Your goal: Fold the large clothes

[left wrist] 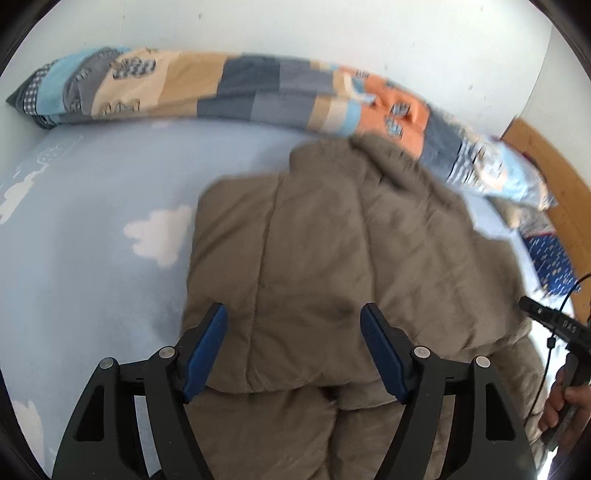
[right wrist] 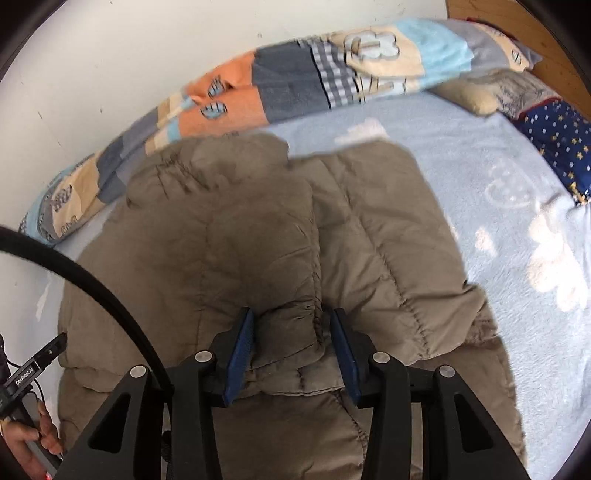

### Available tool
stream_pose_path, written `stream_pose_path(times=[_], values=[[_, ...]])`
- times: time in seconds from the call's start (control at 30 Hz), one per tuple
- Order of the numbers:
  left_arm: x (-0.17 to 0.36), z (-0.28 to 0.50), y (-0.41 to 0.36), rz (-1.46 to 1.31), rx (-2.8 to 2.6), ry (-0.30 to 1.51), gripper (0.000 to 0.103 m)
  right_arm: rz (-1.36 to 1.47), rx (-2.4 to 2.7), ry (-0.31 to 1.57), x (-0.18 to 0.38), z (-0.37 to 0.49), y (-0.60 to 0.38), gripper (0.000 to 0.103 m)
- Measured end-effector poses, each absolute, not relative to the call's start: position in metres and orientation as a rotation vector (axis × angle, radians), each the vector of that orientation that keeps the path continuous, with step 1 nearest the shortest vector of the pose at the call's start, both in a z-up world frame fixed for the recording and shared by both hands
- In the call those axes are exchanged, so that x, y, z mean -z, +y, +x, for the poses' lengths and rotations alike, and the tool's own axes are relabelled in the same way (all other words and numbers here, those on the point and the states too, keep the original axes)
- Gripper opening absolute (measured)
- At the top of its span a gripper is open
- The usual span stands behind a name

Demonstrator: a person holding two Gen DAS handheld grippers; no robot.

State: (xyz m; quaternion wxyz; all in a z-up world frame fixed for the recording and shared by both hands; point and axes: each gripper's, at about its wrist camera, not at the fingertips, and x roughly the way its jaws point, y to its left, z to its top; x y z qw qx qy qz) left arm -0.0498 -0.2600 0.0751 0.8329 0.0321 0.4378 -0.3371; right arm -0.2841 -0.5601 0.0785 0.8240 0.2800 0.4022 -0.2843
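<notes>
our left tongs (left wrist: 293,347) stand apart above the brown jacket (left wrist: 332,258), which lies on the bed (left wrist: 92,206) near the wall edge, while our right tongs (right wrist: 291,350) clamp a bunched fold to keep it in place.

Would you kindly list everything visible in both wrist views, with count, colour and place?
jacket: one, brown, quilted, lying partly folded on the bed.
bed sheet: one, light blue with white clouds, under the jacket.
blanket: one, patchwork of orange, blue, grey and beige, bunched along the wall.
pillow: one, dark blue with small dots, at the headboard end.
headboard: one, wooden, at the bed's end.
wall: white, behind the bed.
left hand-held gripper: one, black with blue pads, open above the jacket's folded edge.
right hand-held gripper: one, black with blue pads, closed on a bunched fold of the jacket.
</notes>
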Motion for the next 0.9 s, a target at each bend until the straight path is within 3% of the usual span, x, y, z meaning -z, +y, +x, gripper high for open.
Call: stream_pose_path(times=[0.23, 0.63, 0.9], values=[[-0.102, -0.066, -0.268, 0.043, 0.782, 0.809, 0.074, 0.49, 0.602, 0.712, -0.125, -0.282, -0.543, 0.047], [-0.049, -0.071, -0.296, 0.168, 0.757, 0.967, 0.075, 0.512, 0.51, 0.881, -0.068, -0.253, -0.537, 0.047], [-0.083, -0.08, -0.285, 0.129, 0.787, 0.924, 0.075, 0.539, 0.493, 0.842, -0.088, -0.26, -0.531, 0.047]])
